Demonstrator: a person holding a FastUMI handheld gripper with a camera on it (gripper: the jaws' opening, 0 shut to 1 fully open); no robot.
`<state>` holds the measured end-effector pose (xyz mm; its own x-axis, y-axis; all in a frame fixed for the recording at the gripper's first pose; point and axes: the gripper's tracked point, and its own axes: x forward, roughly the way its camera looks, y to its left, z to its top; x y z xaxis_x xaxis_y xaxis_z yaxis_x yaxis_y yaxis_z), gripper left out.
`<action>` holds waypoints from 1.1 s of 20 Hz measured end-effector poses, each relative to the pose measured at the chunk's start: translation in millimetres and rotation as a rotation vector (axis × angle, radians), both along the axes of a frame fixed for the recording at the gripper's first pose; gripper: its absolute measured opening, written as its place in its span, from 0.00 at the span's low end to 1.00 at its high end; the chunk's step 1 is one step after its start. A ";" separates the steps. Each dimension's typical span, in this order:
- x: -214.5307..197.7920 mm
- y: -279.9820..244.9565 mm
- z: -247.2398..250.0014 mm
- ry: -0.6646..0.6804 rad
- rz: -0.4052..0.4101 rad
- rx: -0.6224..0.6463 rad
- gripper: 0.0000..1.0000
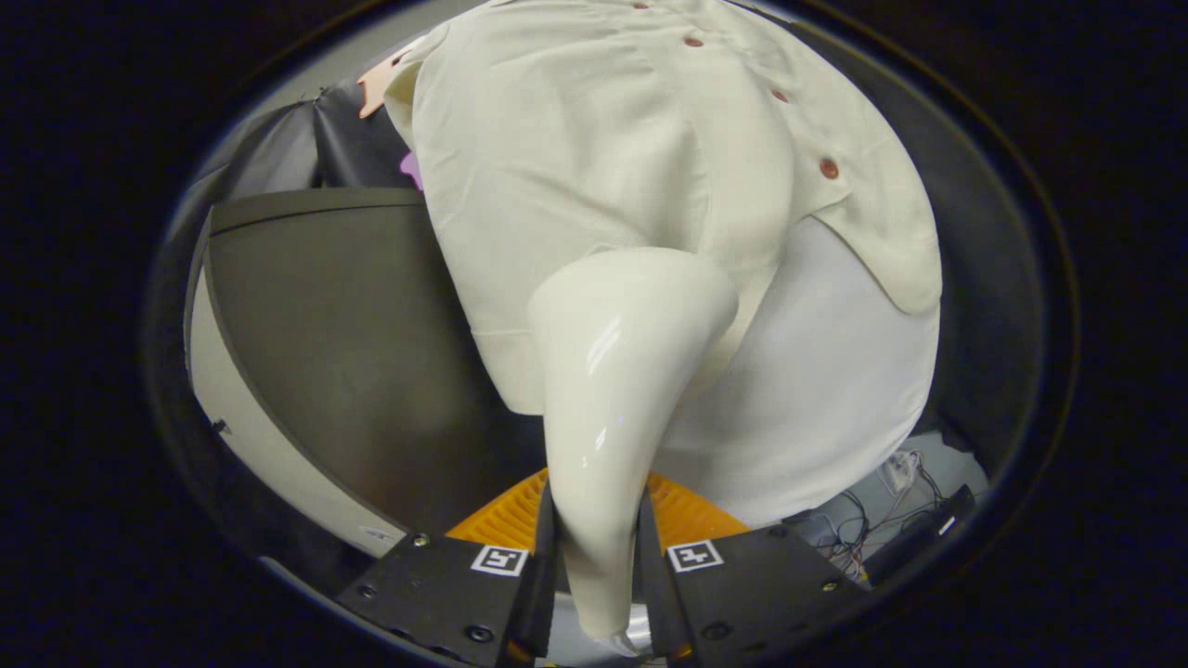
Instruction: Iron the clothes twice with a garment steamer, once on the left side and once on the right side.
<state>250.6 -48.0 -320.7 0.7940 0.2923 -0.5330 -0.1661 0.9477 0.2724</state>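
A glossy cream garment steamer (617, 371) rises from between my two fingers, its handle clamped by both of them. My gripper (596, 566) is shut on that handle. The steamer's wide head presses against a cream button-up shirt (594, 148) that hangs just ahead of the fingers. Reddish-brown buttons (828, 168) run down the shirt's front placket to the right of the steamer head. Below the open hem a white under-layer (817, 371) shows. The steamer head sits left of the placket, near the shirt's lower hem.
A dark grey panel (343, 343) stands to the left of the shirt, with a pale strip of floor or wall (269, 445) beside it. Cables and a small white device (891, 501) lie on the floor at the lower right. An orange ribbed part (506, 520) shows behind the fingers.
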 end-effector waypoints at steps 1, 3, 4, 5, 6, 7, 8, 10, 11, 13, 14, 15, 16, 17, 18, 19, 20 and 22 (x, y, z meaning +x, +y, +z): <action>0.0 -0.5 0.8 -0.001 -0.002 0.011 0.40; -1.7 -4.4 5.1 -0.007 -0.010 0.024 0.40; -4.5 -5.7 3.5 -0.004 -0.025 0.029 0.40; -6.3 -7.8 6.0 -0.002 -0.053 0.051 0.40; -9.0 -10.4 6.4 0.004 -0.054 0.064 0.40; -11.2 -14.8 13.2 -0.004 -0.062 0.066 0.40; -15.8 -18.8 24.3 -0.020 -0.067 0.058 0.40; -25.8 -28.8 59.8 -0.053 -0.078 0.060 0.41; -28.4 -36.2 79.8 -0.085 -0.090 0.065 0.41; -37.3 -51.4 118.5 -0.133 -0.088 0.082 0.40; -39.1 -59.0 134.8 -0.156 -0.089 0.077 0.40; -41.1 -67.3 150.0 -0.172 -0.090 0.064 0.40; -39.2 -74.7 165.8 -0.198 -0.096 0.053 0.40; -36.2 -83.6 181.7 -0.222 -0.105 0.050 0.40; -33.7 -92.9 195.2 -0.237 -0.113 0.057 0.40; -31.1 -100.7 208.9 -0.270 -0.122 0.070 0.40; -33.5 -106.3 216.1 -0.289 -0.121 0.078 0.40; -31.0 -120.3 228.4 -0.325 -0.118 0.073 0.40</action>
<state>219.6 -168.3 -92.3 0.9493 0.2163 -0.2282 -0.1456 0.9457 0.2906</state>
